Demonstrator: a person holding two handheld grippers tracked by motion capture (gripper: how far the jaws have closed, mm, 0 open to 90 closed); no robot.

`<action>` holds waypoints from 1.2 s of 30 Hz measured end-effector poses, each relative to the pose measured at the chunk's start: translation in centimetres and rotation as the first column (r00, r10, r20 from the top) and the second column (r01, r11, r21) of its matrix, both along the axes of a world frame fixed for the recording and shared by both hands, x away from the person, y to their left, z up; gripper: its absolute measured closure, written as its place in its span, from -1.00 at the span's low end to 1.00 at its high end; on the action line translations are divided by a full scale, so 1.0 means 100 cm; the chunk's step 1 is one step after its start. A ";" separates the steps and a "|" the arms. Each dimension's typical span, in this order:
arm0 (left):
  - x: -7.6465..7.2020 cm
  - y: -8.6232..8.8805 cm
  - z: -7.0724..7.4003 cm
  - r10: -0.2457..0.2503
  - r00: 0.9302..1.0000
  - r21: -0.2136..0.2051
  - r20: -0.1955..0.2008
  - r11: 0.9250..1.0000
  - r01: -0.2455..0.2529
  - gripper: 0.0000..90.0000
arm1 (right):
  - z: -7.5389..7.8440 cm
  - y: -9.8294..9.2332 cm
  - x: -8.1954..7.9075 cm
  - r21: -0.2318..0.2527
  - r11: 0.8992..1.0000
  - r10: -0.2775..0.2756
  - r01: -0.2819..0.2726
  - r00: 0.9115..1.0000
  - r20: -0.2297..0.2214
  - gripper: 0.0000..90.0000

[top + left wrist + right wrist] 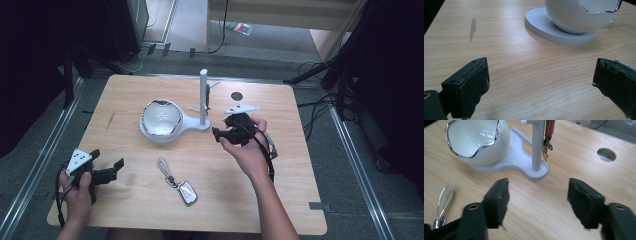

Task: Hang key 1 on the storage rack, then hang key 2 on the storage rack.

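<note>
A white egg-shaped bowl point(161, 118) point(579, 15) point(476, 140) with a silver rim sits on a white stand whose upright post point(203, 97) point(537, 147) rises at its right. From a peg on the post hangs a brown strap with a metal clasp point(548, 135). A car key fob point(186, 192) with a silver loop point(164, 167) point(444, 197) lies flat on the table in front of the bowl. My right gripper point(220, 127) point(537, 200) hovers open just right of the post's base, nothing between its jaws. At the table's front left, my left gripper point(107, 158) point(540, 82) is open and empty, pointing toward the bowl.
The wooden table point(150, 210) has a round cable hole point(236, 96) point(606, 154) behind the post. A grey smear point(472, 28) marks the wood left of the bowl. Dark stands and cables surround the table on the floor.
</note>
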State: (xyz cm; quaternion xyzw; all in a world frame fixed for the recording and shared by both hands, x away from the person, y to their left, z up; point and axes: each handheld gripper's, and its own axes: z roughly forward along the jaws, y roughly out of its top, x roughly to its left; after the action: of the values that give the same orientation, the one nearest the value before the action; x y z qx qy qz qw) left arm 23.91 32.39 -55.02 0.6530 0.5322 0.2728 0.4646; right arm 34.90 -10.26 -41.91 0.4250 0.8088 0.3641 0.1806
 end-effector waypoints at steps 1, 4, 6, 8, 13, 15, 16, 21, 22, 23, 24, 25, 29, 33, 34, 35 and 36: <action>0.000 0.000 0.000 0.000 1.000 0.000 0.000 1.000 0.000 -0.97 | 0.000 0.000 0.000 0.000 1.000 0.000 0.000 1.000 0.000 -0.31; 0.000 0.000 0.000 -0.001 1.000 -0.001 0.000 1.000 0.001 -0.97 | -0.004 0.008 -0.008 -0.058 0.998 -0.003 0.002 1.000 -0.015 -0.74; 0.000 0.000 0.000 0.000 1.000 -0.003 0.000 1.000 0.000 -0.97 | -0.005 0.010 -0.009 -0.074 0.997 -0.005 0.004 1.000 -0.015 -0.80; 0.000 0.000 0.000 -0.001 1.000 -0.001 0.000 1.000 0.001 -0.97 | -0.008 0.014 -0.011 -0.094 0.996 -0.002 -0.001 0.999 -0.035 -0.98; 0.000 0.000 0.000 -0.001 1.000 -0.002 0.000 1.000 0.001 -0.97 | -0.012 0.026 -0.018 -0.147 0.989 0.022 -0.031 0.998 -0.062 -1.00; 0.000 0.000 0.000 0.000 1.000 -0.002 0.000 1.000 0.000 -0.97 | -0.013 0.028 -0.019 -0.154 0.987 0.023 -0.033 0.998 -0.064 -1.00; 0.000 0.000 0.000 -0.001 1.000 -0.002 0.000 1.000 0.001 -0.97 | -0.014 0.031 -0.021 -0.159 0.987 0.026 -0.037 0.997 -0.072 -1.00; 0.000 0.000 0.000 0.000 1.000 -0.004 0.000 1.000 0.000 -0.97 | -0.019 0.044 -0.029 -0.177 0.982 0.052 -0.068 0.994 -0.095 -1.00; 0.000 0.000 0.000 0.000 1.000 -0.003 0.000 1.000 0.000 -0.97 | -0.020 0.046 -0.029 -0.177 0.981 0.060 -0.076 0.993 -0.098 -1.00; 0.000 0.000 0.000 0.001 1.000 -0.002 0.001 1.000 -0.001 -0.97 | -0.021 0.048 -0.031 -0.176 0.981 0.063 -0.080 0.993 -0.102 -1.00; 0.000 0.000 0.000 -0.001 1.000 0.000 0.000 1.000 0.001 -0.97 | -0.022 0.050 -0.031 -0.181 0.980 0.070 -0.088 0.992 -0.106 -1.00; 0.000 0.000 0.000 -0.001 1.000 -0.002 0.000 1.000 0.001 -0.97 | -0.023 0.052 -0.033 -0.183 0.979 0.071 -0.091 0.991 -0.112 -1.00; 0.000 0.000 0.000 -0.001 1.000 -0.002 0.002 1.000 0.001 -0.97 | -0.028 0.060 -0.036 -0.190 0.975 0.091 -0.114 0.988 -0.124 -1.00; 0.000 0.000 0.000 0.002 1.000 -0.006 0.004 1.000 -0.002 -0.97 | -0.032 0.066 -0.038 -0.200 0.971 0.103 -0.129 0.985 -0.135 -1.00; 0.000 0.000 0.000 0.002 1.000 -0.006 0.004 1.000 -0.002 -0.97 | -0.032 0.068 -0.039 -0.203 0.971 0.100 -0.128 0.985 -0.143 -1.00; 0.000 0.000 0.000 0.002 1.000 -0.006 0.004 1.000 -0.002 -0.97 | -0.036 0.074 -0.041 -0.209 0.967 0.119 -0.147 0.983 -0.138 -0.97; 0.000 0.000 0.000 0.002 1.000 -0.005 0.003 1.000 -0.002 -0.97 | -0.036 0.074 -0.041 -0.209 0.967 0.119 -0.147 0.983 -0.138 -0.97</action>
State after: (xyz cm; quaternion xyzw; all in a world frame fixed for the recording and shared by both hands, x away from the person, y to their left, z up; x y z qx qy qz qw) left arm 23.93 32.42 -55.04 0.6509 0.5329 0.2730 0.4668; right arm 30.83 -2.90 -45.54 0.3691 0.8804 0.2570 0.1505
